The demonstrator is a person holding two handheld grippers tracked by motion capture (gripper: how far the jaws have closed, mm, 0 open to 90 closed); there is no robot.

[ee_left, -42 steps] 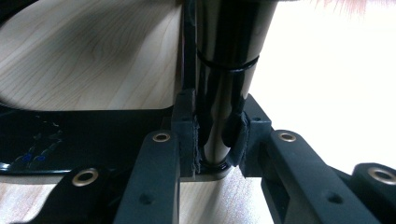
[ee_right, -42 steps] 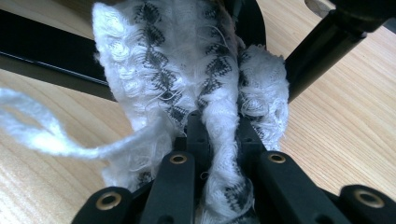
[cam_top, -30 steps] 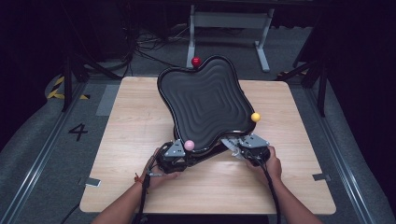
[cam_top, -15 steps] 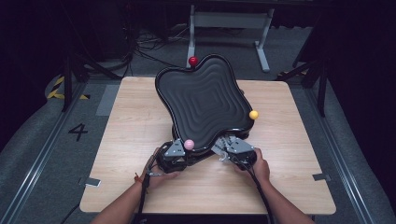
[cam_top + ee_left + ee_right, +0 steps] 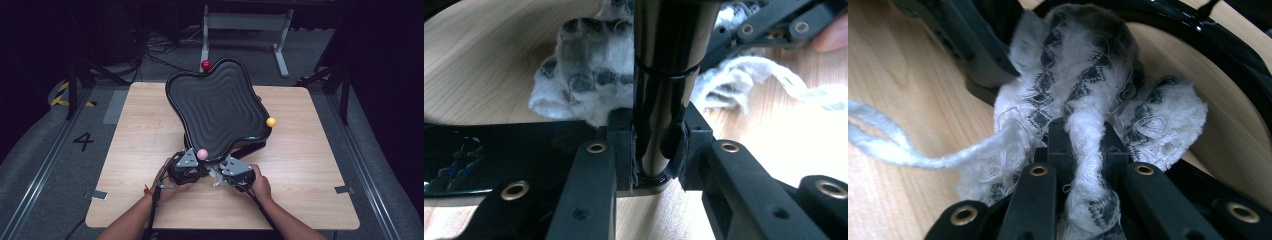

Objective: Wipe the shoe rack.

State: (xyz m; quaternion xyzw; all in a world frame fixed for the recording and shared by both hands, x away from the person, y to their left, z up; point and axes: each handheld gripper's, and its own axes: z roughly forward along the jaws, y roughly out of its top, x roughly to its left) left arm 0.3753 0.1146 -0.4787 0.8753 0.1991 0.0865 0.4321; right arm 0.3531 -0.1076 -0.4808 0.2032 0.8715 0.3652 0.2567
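The left hand-held gripper (image 5: 651,150) clamped the tilted black tray's (image 5: 215,107) glossy leg (image 5: 664,90). The right hand-held gripper (image 5: 1083,145) pinched a patterned white cloth (image 5: 1088,100) beneath it. Wiping would go best with the tray held steady and the strokes short.

surface (image 5: 310,165) is light wood-grain, square, sits on a dark floor (image 5: 45,165). floor has a white "4" (image 5: 83,141) marked left of the surface, yellow/black hazard tape (image 5: 62,95) further back on the left. grey tape tabs (image 5: 99,195) at the near-left and near-right edges of the surface. white metal stand (image 5: 245,22) behind the surface, two legs running toward camera. black cables (image 5: 150,47) bundled on the floor left of that stand. dark frame struts (image 5: 72,85) on both sides, background mostly black
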